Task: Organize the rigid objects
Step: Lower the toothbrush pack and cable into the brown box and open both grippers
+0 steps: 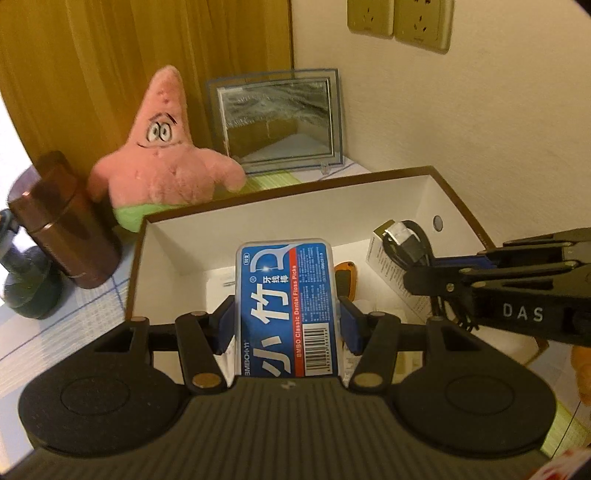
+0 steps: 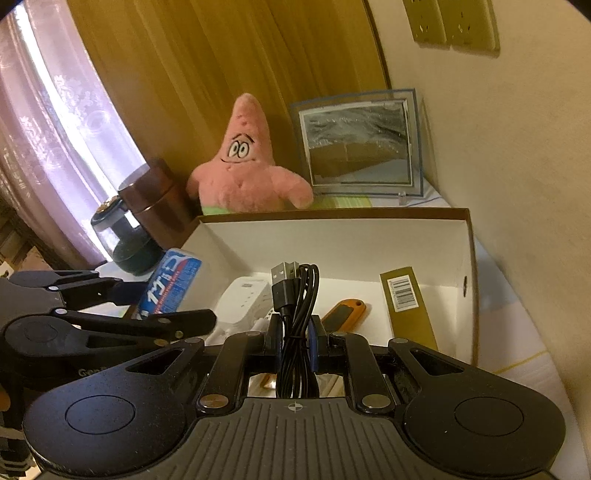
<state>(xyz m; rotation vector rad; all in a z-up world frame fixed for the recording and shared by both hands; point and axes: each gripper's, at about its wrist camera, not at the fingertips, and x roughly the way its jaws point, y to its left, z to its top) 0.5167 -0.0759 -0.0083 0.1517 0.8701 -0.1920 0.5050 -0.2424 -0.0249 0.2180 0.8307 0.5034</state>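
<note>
My left gripper [image 1: 286, 319] is shut on a blue floss-pick box [image 1: 290, 306], held upright over the near edge of the open cardboard box [image 1: 258, 212]. That same blue floss-pick box [image 2: 170, 284] shows at the left of the right wrist view. My right gripper [image 2: 295, 332] is shut on a coiled black USB cable [image 2: 295, 295], its plug pointing up, above the cardboard box [image 2: 469, 258]. In the left wrist view the right gripper [image 1: 417, 280] reaches in from the right with the cable [image 1: 406, 240].
Inside the box lie an orange-black tool [image 2: 345, 312], a white adapter [image 2: 243, 299] and a gold carton [image 2: 406, 306]. Behind it stand a pink starfish plush [image 1: 166, 158], a glass picture frame [image 1: 277, 118], a brown canister [image 1: 66, 221] and a dark jar [image 1: 22, 280]. Wall sockets [image 1: 402, 22] sit above.
</note>
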